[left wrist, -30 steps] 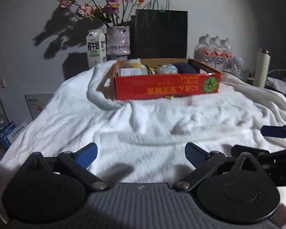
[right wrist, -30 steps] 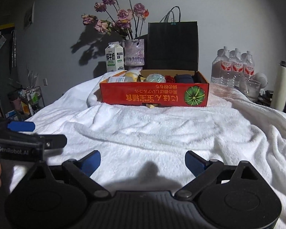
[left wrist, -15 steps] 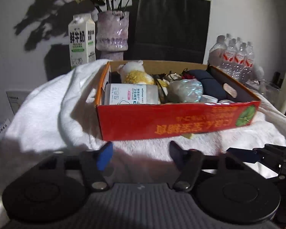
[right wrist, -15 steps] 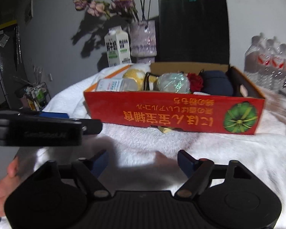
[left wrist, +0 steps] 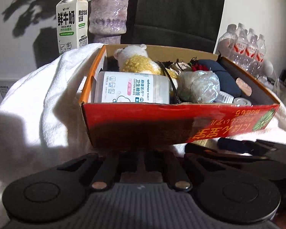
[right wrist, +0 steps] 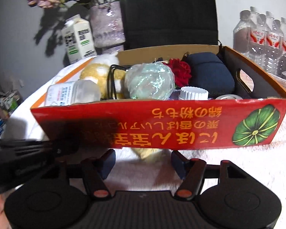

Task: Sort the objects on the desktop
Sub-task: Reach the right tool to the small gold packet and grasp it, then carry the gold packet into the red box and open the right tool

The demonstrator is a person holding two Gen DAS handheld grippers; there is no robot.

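A red cardboard box (left wrist: 181,124) (right wrist: 162,126) stands on a white blanket and holds a cotton-bud tub (left wrist: 131,90) (right wrist: 72,93), a yellow-white plush toy (left wrist: 141,61) (right wrist: 103,72), a shiny plastic-wrapped ball (left wrist: 198,87) (right wrist: 150,82), a red flower (right wrist: 181,70), a navy pouch (left wrist: 225,78) (right wrist: 209,72) and a white cap (right wrist: 194,93). My left gripper (left wrist: 141,152) is close against the box's front wall, fingers narrowed and dark in shadow. My right gripper (right wrist: 143,162) is open just below the box's front, with something yellowish (right wrist: 150,154) between its fingers under the box edge.
Behind the box stand a milk carton (left wrist: 72,21) (right wrist: 79,38), a purple vase (left wrist: 108,13) (right wrist: 106,22) of flowers and a black paper bag (left wrist: 179,13) (right wrist: 169,13). Water bottles (left wrist: 246,43) (right wrist: 267,38) stand at the right. The white blanket (left wrist: 28,114) (right wrist: 238,168) covers the surface.
Both grippers have moved forward to the red box, which now fills the views. The left gripper's fingers have closed in; the right gripper's fingers have narrowed a little.
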